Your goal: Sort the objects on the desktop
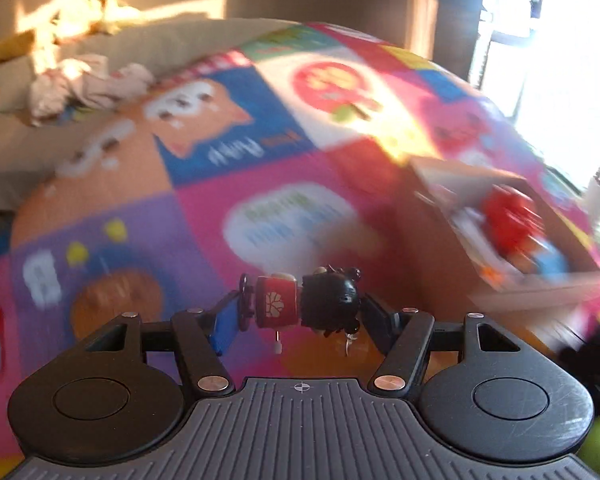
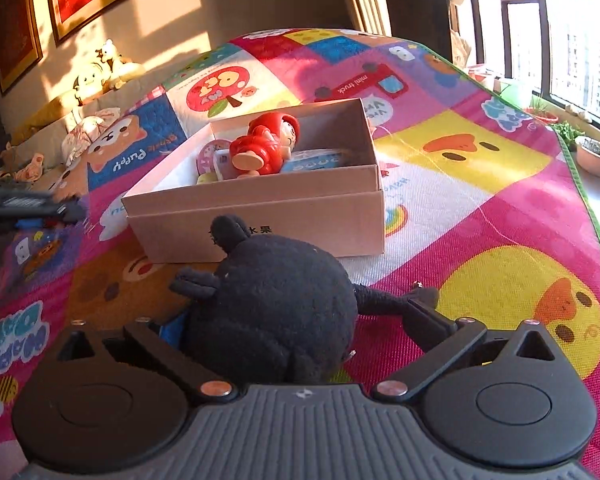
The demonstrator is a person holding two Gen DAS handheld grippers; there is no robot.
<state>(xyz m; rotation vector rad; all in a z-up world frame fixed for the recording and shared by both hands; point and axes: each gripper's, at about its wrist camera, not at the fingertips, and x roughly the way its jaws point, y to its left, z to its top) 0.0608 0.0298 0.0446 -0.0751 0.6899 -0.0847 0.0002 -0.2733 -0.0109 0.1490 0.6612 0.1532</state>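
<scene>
The left tongs (image 1: 300, 312) are about half open and clamped on a small keychain figure (image 1: 306, 304): a red body with a white flower mark and a round black head, held sideways between the blue-padded finger (image 1: 225, 322) and the dark one opposite. It hangs above the colourful play mat (image 1: 204, 216), clear of it. The grip sits across the ends of the figure, and its thin dangling charms hang free below, so a quick swing may let it pivot or slip out; the heavy blur in the left wrist view suggests the hand is travelling fast, which raises that risk.

The right tongs (image 2: 300, 320) stand wide open around a round black plush toy (image 2: 276, 312) that rests on the mat. The plush fills the gap, but whether the pads actually press it cannot be told; the right finger touches only its thin limb. If the tongs close there, they may catch the limb alone and the soft body would sag or drop.

Just beyond the plush stands the open cardboard box (image 2: 260, 216), already holding a red doll (image 2: 266, 146) and some cards. It is light, and a low approach could shove it along the mat or snag its front wall.
</scene>
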